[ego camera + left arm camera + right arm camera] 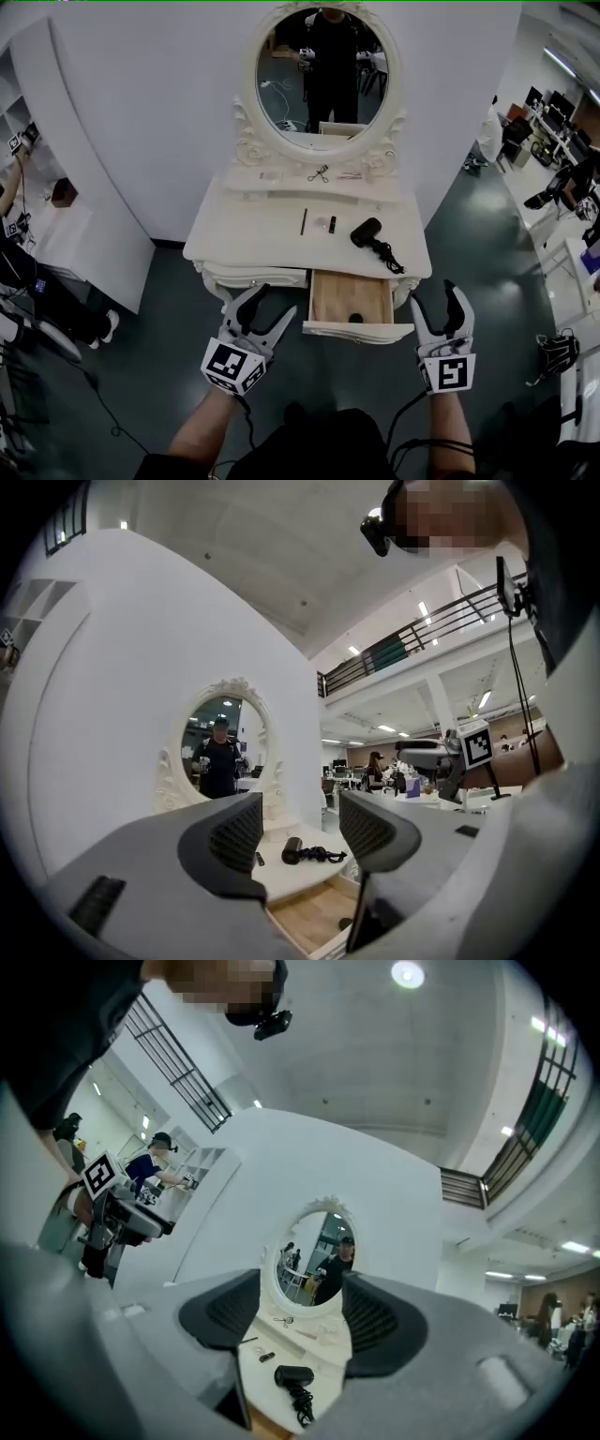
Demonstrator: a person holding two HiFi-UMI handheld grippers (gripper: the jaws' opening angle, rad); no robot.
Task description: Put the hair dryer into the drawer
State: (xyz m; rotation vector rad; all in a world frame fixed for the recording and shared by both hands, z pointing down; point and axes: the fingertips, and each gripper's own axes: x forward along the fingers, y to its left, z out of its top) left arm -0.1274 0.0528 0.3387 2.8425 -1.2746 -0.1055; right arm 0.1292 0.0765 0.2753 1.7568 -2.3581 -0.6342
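Observation:
A black hair dryer (367,233) lies on the right side of the white dressing table (244,239), its cord coiled toward the front edge. Below it the wooden drawer (328,298) stands pulled out, with one small dark thing at its front. Both grippers hover in front of the table, apart from everything. My left gripper (269,306) is open and empty, left of the drawer. My right gripper (435,296) is open and empty, right of the drawer. The hair dryer (292,851) shows between the left jaws, far off, and the same hair dryer (292,1375) shows between the right jaws.
An oval mirror (326,70) rises at the table's back, with scissors (319,173) on the shelf beneath it. A thin dark stick (304,221) and a small dark item (332,224) lie mid-table. A person (33,281) stands at the far left; desks crowd the right.

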